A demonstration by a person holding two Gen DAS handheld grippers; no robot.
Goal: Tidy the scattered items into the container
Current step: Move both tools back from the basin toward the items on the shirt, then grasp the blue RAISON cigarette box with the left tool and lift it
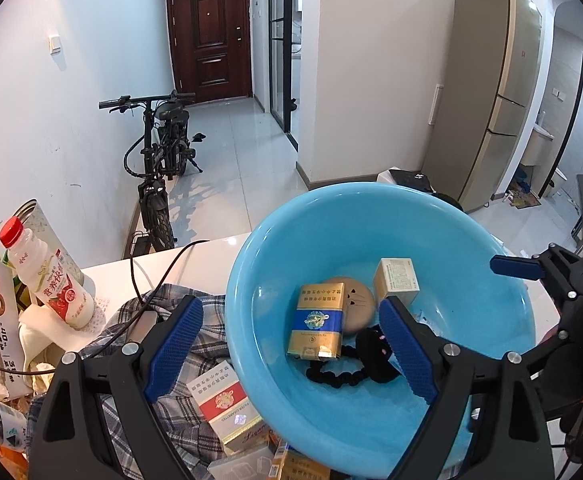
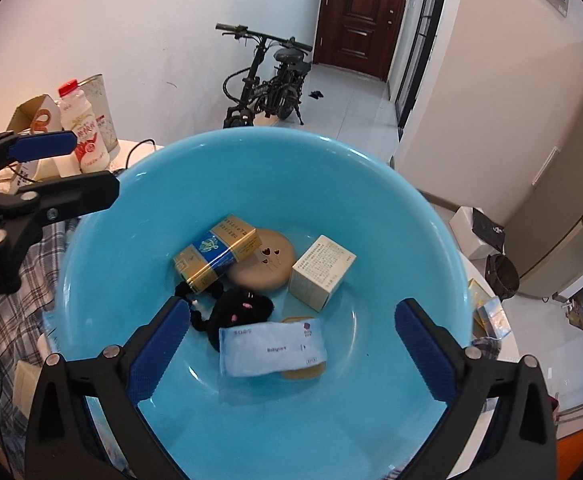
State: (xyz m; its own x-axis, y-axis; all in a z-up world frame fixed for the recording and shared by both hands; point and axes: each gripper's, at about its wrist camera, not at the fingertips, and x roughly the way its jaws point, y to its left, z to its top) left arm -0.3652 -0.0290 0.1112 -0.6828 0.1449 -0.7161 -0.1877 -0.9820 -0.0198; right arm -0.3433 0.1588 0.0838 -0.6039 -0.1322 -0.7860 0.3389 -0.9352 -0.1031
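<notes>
A: Where do we stand? Our right gripper (image 2: pixel 287 354) hangs over the blue basin (image 2: pixel 447 240) with its jaws spread wide and nothing between the pads; the wipes packet (image 2: pixel 272 347) lies loose on the basin floor beneath it, beside the black scrunchie (image 2: pixel 240 307).

B: And our left gripper (image 1: pixel 291 344) is open as well, holding nothing, straddling the basin's near rim, one finger inside and one outside.

A: So what do we go for next? What's left seems to lie on our left side.

B: We think the red-and-white carton (image 1: pixel 227 408). It lies flat on the plaid cloth (image 1: pixel 195 360), just outside the basin's rim and just below the left finger that hangs outside.

A: Then the left hand is plainly nearer; the right gripper has the whole basin between it and the carton.

B: Its long axis runs from the rim down toward the camera's right, slanted against the line between our pads. We judge we would drop back and down, and turn the wrist a little so the pads close across its narrow width.

A: The milk bottle (image 1: pixel 57 280) stands farther left, well apart.
</notes>
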